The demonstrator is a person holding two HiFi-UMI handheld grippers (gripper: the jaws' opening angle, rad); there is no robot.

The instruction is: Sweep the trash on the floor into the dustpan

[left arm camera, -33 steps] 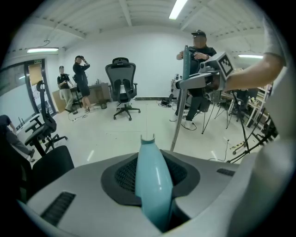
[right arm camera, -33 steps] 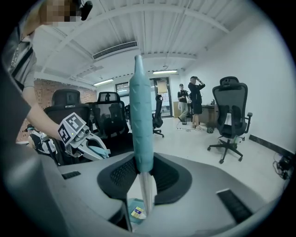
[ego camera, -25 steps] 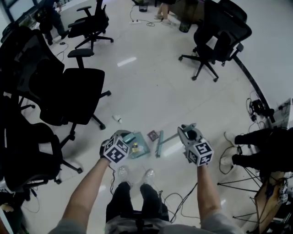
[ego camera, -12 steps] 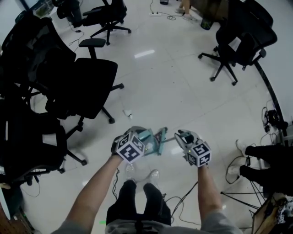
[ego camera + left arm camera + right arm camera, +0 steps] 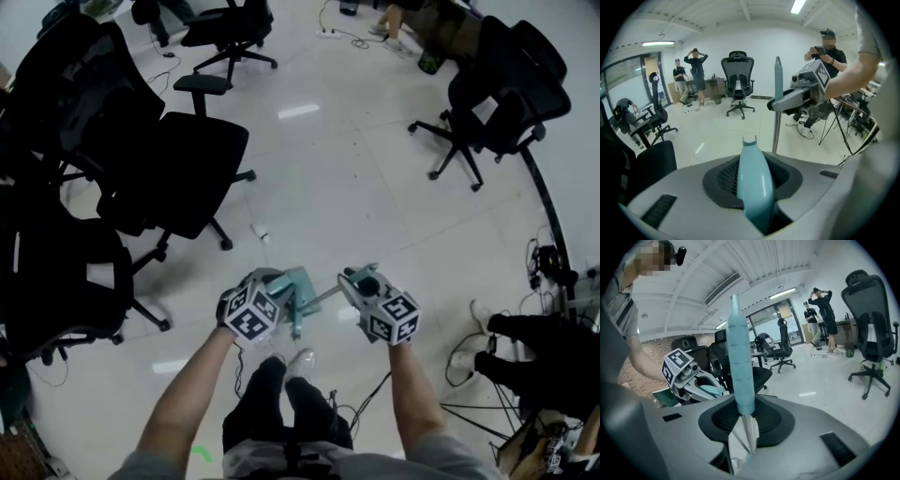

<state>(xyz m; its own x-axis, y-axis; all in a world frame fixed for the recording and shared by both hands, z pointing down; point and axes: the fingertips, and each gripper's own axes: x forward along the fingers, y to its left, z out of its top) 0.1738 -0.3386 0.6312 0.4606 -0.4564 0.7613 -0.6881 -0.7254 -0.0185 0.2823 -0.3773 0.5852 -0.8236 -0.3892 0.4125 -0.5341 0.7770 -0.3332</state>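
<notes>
Pause between strokes, by my reading; left gripper (image 5: 274,289) clamped on dustpan (image 5: 298,279) handle; right gripper (image 5: 351,280) clamped on broom (image 5: 740,371) handle; tools close together ahead of feet (image 5: 302,360); white scrap (image 5: 260,232) on floor (image 5: 356,169) at 11 o'clock of dustpan, near base of chair (image 5: 183,173); next likely: pan lip down beside scrap, broom head beyond it, draw inward.

The teal plastic dustpan (image 5: 302,279) has a pale blue handle (image 5: 753,183). The slim metal broom (image 5: 740,371) shows a ribbed pale blue grip over a silver shaft. The grey left gripper (image 5: 277,289) and grey right gripper (image 5: 351,279) bear cubes patterned with black-and-white squares. The glossy tiled floor (image 5: 356,187) is white, and the mesh office chairs (image 5: 178,169) are black.
</notes>
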